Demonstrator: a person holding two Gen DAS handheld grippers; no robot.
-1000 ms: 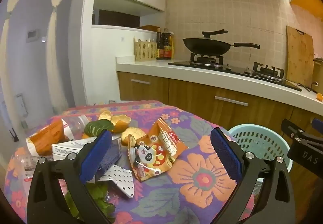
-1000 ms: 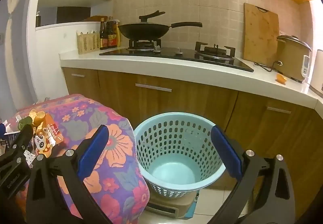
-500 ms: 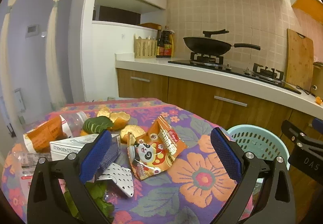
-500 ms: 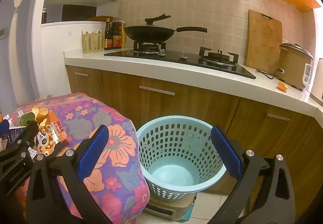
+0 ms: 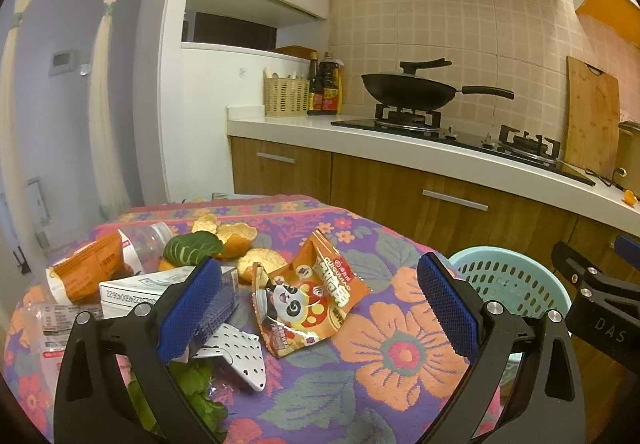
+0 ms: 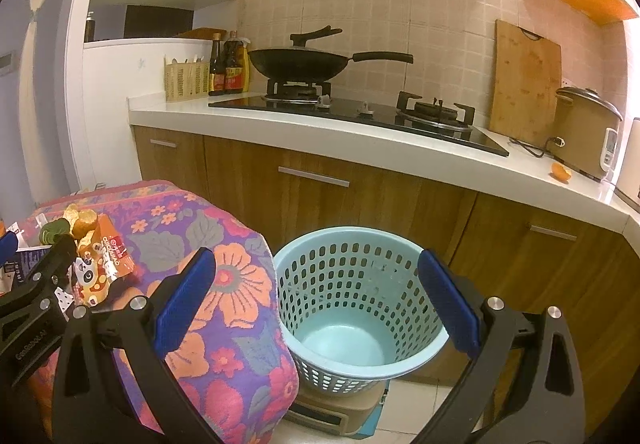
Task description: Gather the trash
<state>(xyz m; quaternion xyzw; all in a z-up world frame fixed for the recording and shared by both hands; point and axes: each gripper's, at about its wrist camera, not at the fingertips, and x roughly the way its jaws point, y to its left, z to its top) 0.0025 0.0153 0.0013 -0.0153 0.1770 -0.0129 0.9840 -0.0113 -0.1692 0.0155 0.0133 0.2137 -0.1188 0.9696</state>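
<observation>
On the floral-cloth table [image 5: 400,356] lies a heap of trash: an orange panda snack bag [image 5: 316,300], orange peels [image 5: 234,234], a green leaf [image 5: 188,248], a plastic bottle with an orange label [image 5: 96,268], a white carton [image 5: 136,286] and a white perforated wrapper [image 5: 240,352]. My left gripper [image 5: 318,306] hovers open just above and before the snack bag, nothing between its fingers. A light-blue mesh basket [image 6: 360,300] stands empty on the floor beside the table. Above and in front of the basket, my right gripper [image 6: 316,304] is open and holds nothing.
A kitchen counter [image 6: 360,139] with wooden cabinets runs behind, carrying a black wok [image 6: 300,63], a gas hob, sauce bottles [image 6: 228,63], a cutting board [image 6: 526,79] and a rice cooker [image 6: 586,135]. The basket rests on a low beige scale-like stand [image 6: 336,410]. Tiled floor shows below.
Both grippers have tilted or risen slightly, so the scene sits a little lower in both views. Both stay open and the trash has not moved.
</observation>
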